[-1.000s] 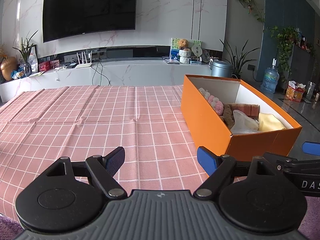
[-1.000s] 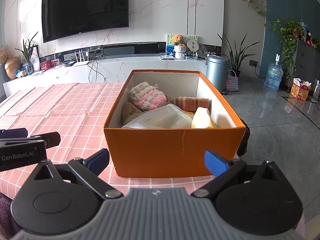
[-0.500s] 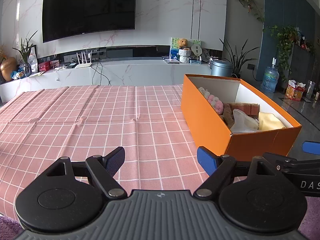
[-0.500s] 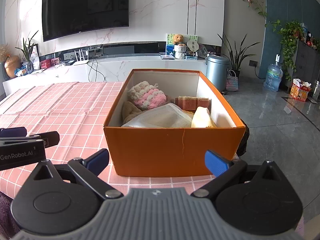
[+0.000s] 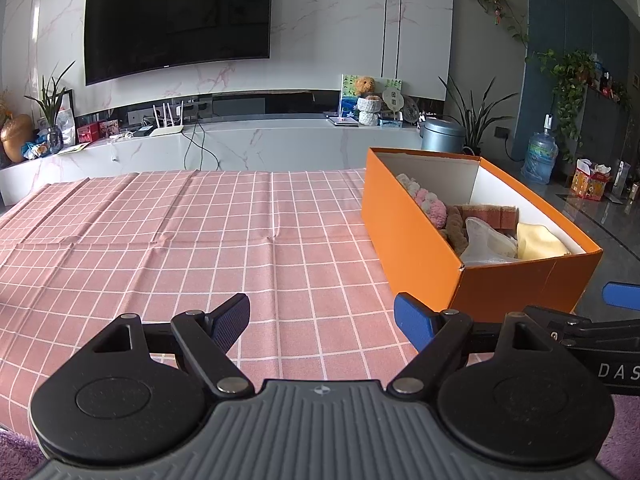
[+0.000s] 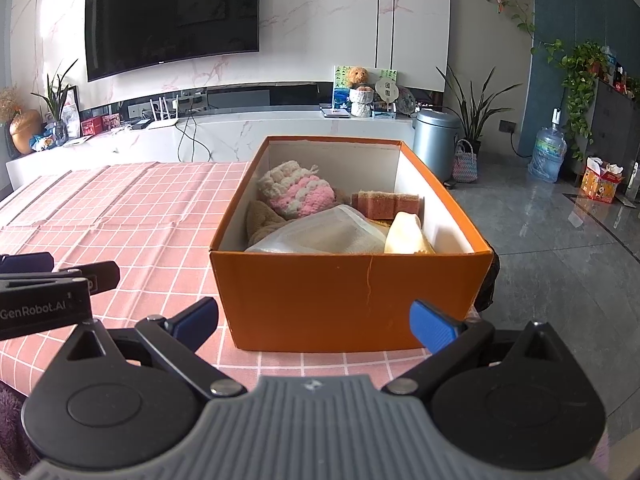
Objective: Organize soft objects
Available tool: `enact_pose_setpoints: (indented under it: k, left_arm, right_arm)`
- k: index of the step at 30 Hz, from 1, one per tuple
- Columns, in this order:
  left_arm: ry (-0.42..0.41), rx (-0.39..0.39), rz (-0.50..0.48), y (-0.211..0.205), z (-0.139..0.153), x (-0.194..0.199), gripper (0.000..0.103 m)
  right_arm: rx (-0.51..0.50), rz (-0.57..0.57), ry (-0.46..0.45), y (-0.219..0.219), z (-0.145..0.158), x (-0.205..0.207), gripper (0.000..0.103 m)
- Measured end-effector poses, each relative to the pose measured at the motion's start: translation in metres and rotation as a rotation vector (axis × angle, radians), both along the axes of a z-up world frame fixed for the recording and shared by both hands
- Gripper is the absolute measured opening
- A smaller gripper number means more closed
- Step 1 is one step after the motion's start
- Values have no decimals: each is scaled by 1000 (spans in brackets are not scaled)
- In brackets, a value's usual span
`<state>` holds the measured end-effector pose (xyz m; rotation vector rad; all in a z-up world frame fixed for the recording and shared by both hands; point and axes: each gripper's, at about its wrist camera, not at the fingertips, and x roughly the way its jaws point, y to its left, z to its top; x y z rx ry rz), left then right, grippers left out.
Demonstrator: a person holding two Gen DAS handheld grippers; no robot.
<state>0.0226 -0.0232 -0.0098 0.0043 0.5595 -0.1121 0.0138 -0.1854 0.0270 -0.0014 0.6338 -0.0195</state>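
- I see the tabletop under a pink checked cloth (image 5: 168, 240); it runs wide and bare from the left edge across to the box, with a crease line crossing the middle.
- The orange box (image 6: 352, 300) stands open at the right edge of the tabletop, close to the near right corner; its right wall sits at or just past the cloth's edge, with grey floor beyond.
- Inside the box, the pink-and-white knitted piece (image 6: 298, 192) lies toward the far left corner, with a beige plush item (image 6: 260, 220) just beneath it.
- A clear bag holding pale fabric (image 6: 324, 236) fills the near middle of the box.
- A brown-pink sponge (image 6: 386, 204) sits against the right wall, and a pale yellow soft item (image 6: 406, 238) lies in front of it, at the near right.
- My right gripper (image 6: 314, 322) is spread wide, holding nothing, with the near wall of the box just ahead between the blue pads.
- My left gripper (image 5: 322, 316) is also spread and empty, over bare cloth near the front edge; the box corner is close to its right pad.
- I read "GenRobot.AI" on the left tool's body in the right wrist view, and "DAS", cut off by the frame, on the right tool's body in the left wrist view.
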Motion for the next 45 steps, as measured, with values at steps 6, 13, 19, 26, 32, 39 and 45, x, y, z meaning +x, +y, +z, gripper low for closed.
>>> enact_pose_setpoints:
  k: [6,13,19,26,32,39,45]
  left_arm:
    - [0,0,0,0,0,0,96]
    - [0,0,-1,0,0,0,96]
    - [2,-2,0,1,1,0,96]
    - [3,-2,2,2,1,-2,96]
    - [4,-2,3,1,1,-2,96]
    - [3,-3,2,1,1,-2,96]
    - [4,-3,-3,1,1,-3,96]
  right_arm:
    - [5,-2,6,-1,0,1,100]
    - [7,4,9,-1,0,1,100]
    - [4,2,10,0,-1,1,100]
    - [5,6,13,1,-1,0,100]
    - [5,6,13,1,-1,0,100]
    - [3,7,13,1,-2,0,100]
    - [3,8,15,1,-2,0,100]
